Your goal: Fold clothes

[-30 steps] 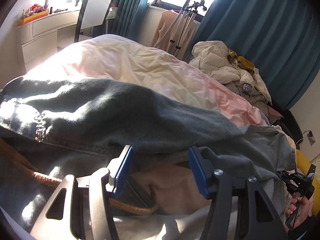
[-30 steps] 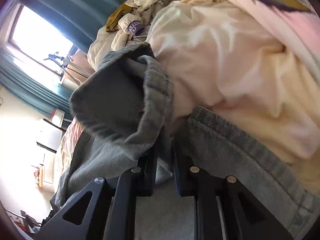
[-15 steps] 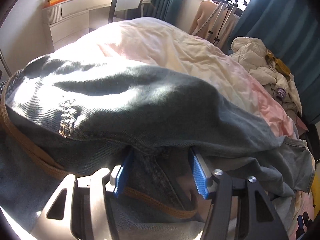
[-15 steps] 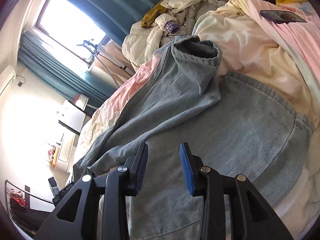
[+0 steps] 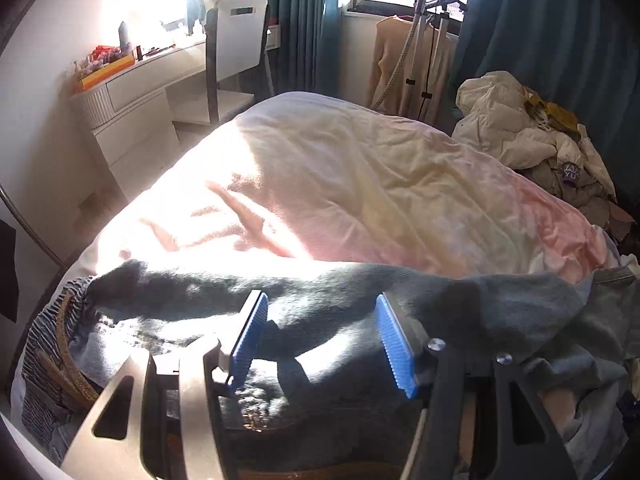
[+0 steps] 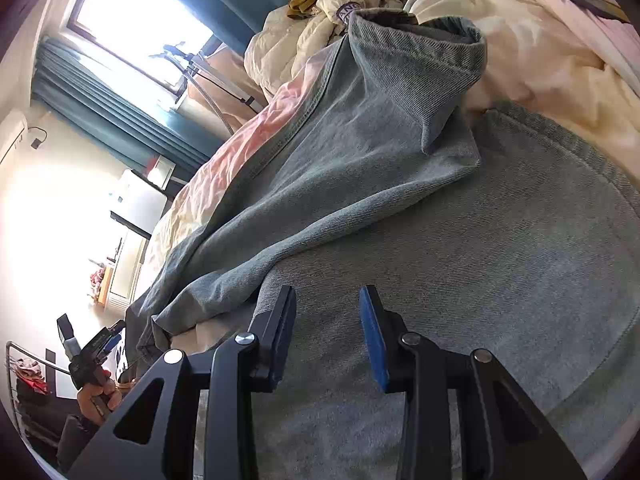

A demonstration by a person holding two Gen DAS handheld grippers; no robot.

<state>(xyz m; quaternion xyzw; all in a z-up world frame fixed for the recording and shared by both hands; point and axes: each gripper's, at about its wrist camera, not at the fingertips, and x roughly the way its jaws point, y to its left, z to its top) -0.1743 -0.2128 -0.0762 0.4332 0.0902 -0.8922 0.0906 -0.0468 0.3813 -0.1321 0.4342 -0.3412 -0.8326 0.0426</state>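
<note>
Light-blue jeans (image 6: 500, 264) lie spread on the bed, one leg folded back across the other, its hem (image 6: 416, 32) standing up at the far end. My right gripper (image 6: 328, 320) hovers just over the denim, open, with nothing between its blue pads. In the left wrist view the jeans (image 5: 400, 292) cross the bottom in shadow, the waistband with a brown belt (image 5: 64, 352) at the left. My left gripper (image 5: 320, 320) is open above that denim and grips nothing. A hand (image 6: 94, 396) holds the left gripper (image 6: 112, 336) at the lower left.
A cream and pink duvet (image 5: 360, 180) covers the bed. A heap of clothes (image 5: 520, 132) lies at the far right, by teal curtains. A white desk (image 5: 140, 80), a chair (image 5: 236, 40) and a garment steamer stand (image 5: 428, 40) stand beyond. A phone (image 6: 588, 0) rests on the duvet.
My right gripper let go of the jeans leg, opened and drew back; the leg now lies folded over. My left gripper came out from under the denim fold and tilted up.
</note>
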